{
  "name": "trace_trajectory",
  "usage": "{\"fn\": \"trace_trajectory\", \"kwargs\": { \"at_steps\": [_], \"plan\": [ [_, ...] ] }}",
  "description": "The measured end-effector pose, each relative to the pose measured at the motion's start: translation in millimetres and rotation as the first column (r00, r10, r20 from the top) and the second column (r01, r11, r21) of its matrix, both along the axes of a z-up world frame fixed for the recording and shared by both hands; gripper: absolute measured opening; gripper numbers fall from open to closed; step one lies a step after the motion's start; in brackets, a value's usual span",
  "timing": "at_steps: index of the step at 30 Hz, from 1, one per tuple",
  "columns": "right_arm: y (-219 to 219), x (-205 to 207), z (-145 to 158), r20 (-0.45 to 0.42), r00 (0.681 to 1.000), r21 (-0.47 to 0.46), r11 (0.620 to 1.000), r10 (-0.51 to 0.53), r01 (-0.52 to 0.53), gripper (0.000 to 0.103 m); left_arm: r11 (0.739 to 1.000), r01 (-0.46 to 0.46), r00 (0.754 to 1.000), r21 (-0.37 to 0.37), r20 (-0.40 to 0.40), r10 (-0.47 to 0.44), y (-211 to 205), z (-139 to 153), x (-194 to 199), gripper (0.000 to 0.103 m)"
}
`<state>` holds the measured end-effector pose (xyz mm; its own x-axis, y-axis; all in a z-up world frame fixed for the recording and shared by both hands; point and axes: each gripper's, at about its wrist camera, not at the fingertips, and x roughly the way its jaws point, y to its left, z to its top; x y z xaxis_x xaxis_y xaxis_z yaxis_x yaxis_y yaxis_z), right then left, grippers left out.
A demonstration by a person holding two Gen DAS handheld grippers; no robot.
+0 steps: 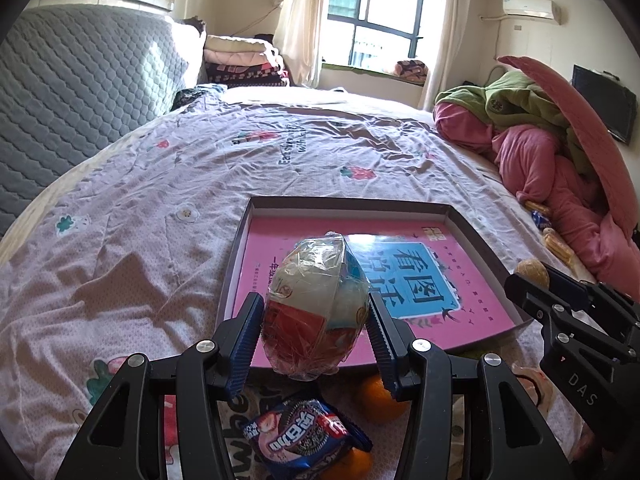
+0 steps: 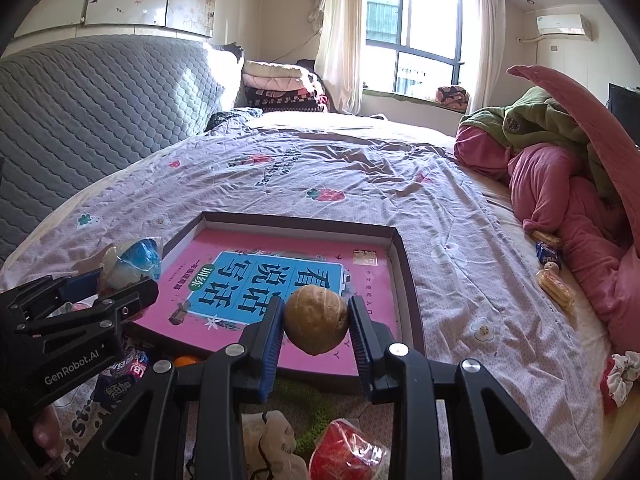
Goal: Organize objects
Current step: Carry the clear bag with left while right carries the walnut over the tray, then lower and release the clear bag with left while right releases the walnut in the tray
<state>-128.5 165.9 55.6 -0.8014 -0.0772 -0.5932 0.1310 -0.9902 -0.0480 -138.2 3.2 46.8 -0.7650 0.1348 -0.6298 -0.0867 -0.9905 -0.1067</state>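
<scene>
Left wrist view: my left gripper (image 1: pixel 316 320) is closed partway onto a cellophane-wrapped egg toy (image 1: pixel 316 308), pads pressing both flanks, carried above the near edge of the shallow box tray (image 1: pixel 476 228) on the bed (image 1: pixel 160 184). Tray already has a pink book (image 1: pixel 460 300) lying flat as its floor, so I read it as the drop zone and the egg as staged for release there. Right gripper (image 2: pixel 316 324) is narrowed onto a walnut (image 2: pixel 316 320), fingers touching both sides, hanging over the near right part of the tray for the same reason. Only the left view shows the cookie packet (image 1: pixel 304 436) and oranges (image 1: pixel 376 400) on the sheet below the gripper. Only the right view shows the red wrapped item (image 2: pixel 348 452), green ring (image 2: pixel 316 404) and white trinket (image 2: pixel 268 440) near me, plus wrapped biscuits (image 2: pixel 554 280) far right by the pink blanket (image 2: pixel 560 200). Plenty left to collect, I'd judge.
</scene>
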Motion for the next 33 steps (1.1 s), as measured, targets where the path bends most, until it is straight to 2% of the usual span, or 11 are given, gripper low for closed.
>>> {"fn": "trace_trajectory", "kwargs": {
  "at_steps": [16,33],
  "plan": [
    [2.8,-35.2,-9.5,0.033,0.999,0.024,1.000,-0.011,0.010,0.033,0.999,-0.038,0.998,-0.032,0.040,0.039,-3.6,-8.6,-29.6,0.053],
    [10.8,-65.9,-29.8,0.096,0.995,0.039,0.999,-0.020,0.016,0.033,0.997,-0.049,0.991,-0.064,0.123,0.056,-1.4,-28.8,-58.7,0.053]
  ]
}}
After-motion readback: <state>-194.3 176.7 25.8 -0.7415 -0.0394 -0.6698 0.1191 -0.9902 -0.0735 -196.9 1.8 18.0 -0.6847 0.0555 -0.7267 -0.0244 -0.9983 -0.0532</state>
